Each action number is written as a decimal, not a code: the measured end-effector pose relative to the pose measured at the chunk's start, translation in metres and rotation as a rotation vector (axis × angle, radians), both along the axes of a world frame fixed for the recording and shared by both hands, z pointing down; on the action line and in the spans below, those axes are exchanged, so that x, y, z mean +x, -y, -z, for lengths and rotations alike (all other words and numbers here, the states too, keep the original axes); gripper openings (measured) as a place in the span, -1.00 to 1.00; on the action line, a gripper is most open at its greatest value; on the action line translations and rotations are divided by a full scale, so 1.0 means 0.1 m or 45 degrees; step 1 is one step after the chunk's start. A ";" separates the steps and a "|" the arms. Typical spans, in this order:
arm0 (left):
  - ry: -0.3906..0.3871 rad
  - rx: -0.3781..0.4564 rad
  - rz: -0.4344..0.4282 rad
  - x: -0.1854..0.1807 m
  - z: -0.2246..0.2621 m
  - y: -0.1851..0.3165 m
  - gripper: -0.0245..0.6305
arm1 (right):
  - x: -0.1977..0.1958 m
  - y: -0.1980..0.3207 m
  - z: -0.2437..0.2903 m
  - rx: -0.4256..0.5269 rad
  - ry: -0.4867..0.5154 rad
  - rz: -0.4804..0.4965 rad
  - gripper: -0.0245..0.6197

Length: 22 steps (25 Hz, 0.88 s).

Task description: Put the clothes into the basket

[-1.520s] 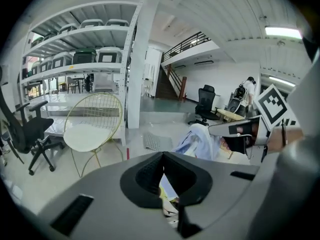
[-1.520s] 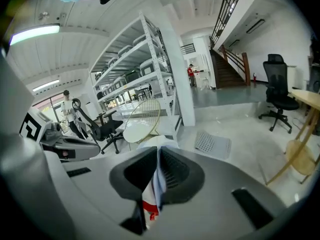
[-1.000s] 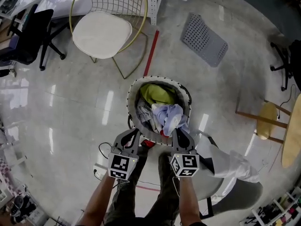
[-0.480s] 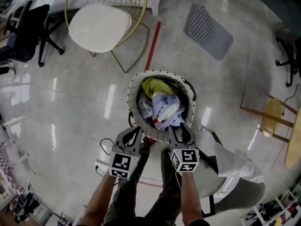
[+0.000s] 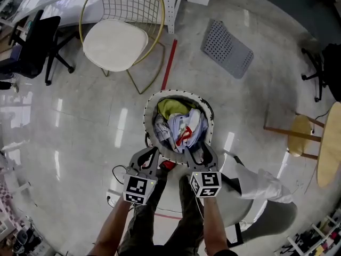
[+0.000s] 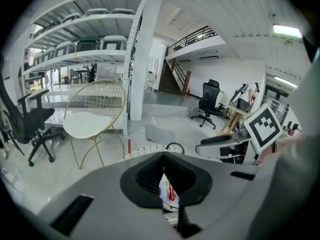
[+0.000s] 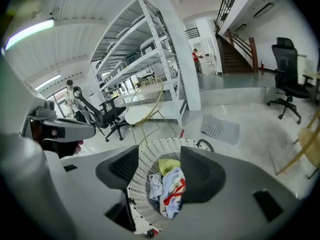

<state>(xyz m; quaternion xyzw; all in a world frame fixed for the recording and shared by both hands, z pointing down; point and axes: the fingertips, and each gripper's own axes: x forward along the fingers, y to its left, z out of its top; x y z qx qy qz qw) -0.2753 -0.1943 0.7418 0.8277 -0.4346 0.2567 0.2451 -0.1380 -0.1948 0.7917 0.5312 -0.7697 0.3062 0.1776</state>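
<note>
A round white basket [image 5: 148,116] stands on the floor just ahead of my feet. Inside it lie a yellow-green garment [image 5: 171,108] and a pale blue and white garment with red on it [image 5: 186,129]. My right gripper [image 5: 204,152] hovers at the near rim; its jaws are opening and nothing is between them. Through them, in the right gripper view, I see the basket [image 7: 150,156] and the pale blue garment [image 7: 172,189]. My left gripper [image 5: 151,152] is beside it at the near rim, shut and empty. A sliver of clothing [image 6: 166,191] shows below its tips [image 6: 162,156].
A gold wire chair with a white cushion [image 5: 114,41] stands beyond the basket, with a red floor line [image 5: 169,60] beside it. A grey perforated mat [image 5: 228,46] lies far right. A white cloth [image 5: 261,183] lies on a grey seat to my right. A wooden stool [image 5: 301,135] is at right.
The right gripper carried the pale blue garment over the basket, then its jaws opened. The garment now lies in the basket on the other clothes. The left gripper stayed shut.
</note>
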 end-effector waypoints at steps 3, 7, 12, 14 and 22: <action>-0.013 0.035 -0.009 0.03 0.20 0.01 -0.90 | 0.04 0.04 0.27 0.057 -0.016 -0.010 -0.06; -0.028 0.098 -0.038 0.08 0.52 0.06 -0.90 | 0.10 0.11 0.69 0.137 -0.019 -0.046 -0.16; -0.041 0.175 -0.093 0.23 0.95 0.10 -0.90 | 0.23 0.11 1.24 0.240 -0.012 -0.111 -0.37; -0.048 0.204 -0.117 0.33 1.11 0.10 -0.90 | 0.31 0.07 1.43 0.277 -0.011 -0.136 -0.42; -0.095 0.275 -0.256 0.76 1.68 0.02 -0.91 | 0.75 -0.16 2.13 0.386 -0.066 -0.314 -0.75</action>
